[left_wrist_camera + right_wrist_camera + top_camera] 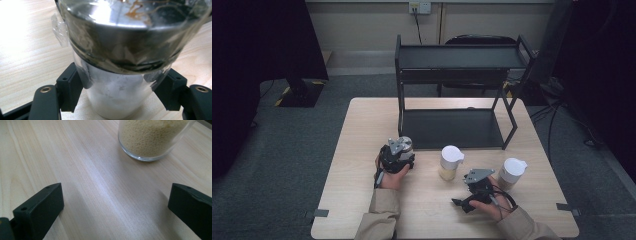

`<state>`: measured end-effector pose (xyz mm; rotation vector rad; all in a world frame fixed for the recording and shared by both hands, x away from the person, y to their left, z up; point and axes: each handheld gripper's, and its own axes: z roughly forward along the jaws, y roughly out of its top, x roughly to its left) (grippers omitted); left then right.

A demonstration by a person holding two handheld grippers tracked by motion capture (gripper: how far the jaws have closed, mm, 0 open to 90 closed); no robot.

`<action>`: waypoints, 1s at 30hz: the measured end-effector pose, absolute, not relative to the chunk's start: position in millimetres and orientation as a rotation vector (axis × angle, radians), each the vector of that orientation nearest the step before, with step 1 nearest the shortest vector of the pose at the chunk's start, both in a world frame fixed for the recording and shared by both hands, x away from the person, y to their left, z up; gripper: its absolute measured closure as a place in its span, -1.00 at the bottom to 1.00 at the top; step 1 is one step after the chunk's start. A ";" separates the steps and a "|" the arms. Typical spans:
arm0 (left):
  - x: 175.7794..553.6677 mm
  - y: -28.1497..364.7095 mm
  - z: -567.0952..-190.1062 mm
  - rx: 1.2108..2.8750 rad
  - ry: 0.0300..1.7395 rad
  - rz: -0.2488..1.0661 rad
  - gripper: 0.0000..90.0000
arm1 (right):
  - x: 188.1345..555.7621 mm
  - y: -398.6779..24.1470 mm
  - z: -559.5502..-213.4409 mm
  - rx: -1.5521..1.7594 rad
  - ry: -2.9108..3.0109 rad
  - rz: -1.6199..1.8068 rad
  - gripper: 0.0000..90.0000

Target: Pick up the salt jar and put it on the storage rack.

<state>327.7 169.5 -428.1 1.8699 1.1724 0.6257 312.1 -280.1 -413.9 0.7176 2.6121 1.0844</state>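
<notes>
A: What is the largest thing there?

B: The table (362, 150), of light wood. A black shelf (457, 75) stands on its far half, and the shelf's lower board comes almost to the jars. The near half is more free, mostly the strip along the near edge and the left side.

A: And the jars, where do they stand?

B: There are three, in a row before the shelf. The left jar (405, 144) is just beside the shelf's front left leg. The middle jar (450, 162), holding yellow grains, stands apart from both others. The right jar (512, 173) is nearer to the right edge of the table, but not at it.

A: Is the left gripper holding something?

B: Yes. The left gripper (398, 156) is closed on the left jar (117, 97); in the left gripper view both jaws press on the glass below its dark band. The jar stands upright on the table.

A: And the right one?

B: The right gripper (469, 192) is between the middle and right jars, closer to the near edge. Its jaws stand wide apart with only bare wood between them. The middle jar (152, 137) is ahead of them, not touching.
</notes>
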 end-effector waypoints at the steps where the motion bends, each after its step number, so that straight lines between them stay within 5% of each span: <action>1: 327.5 169.2 -428.4 1.868 1.173 0.628 -0.31 | 312.1 -280.1 -413.9 0.717 2.612 1.084 -1.00; 30: 324.5 158.5 -415.9 1.884 1.094 0.586 -0.31 | 312.1 -280.1 -413.9 0.717 2.612 1.084 -1.00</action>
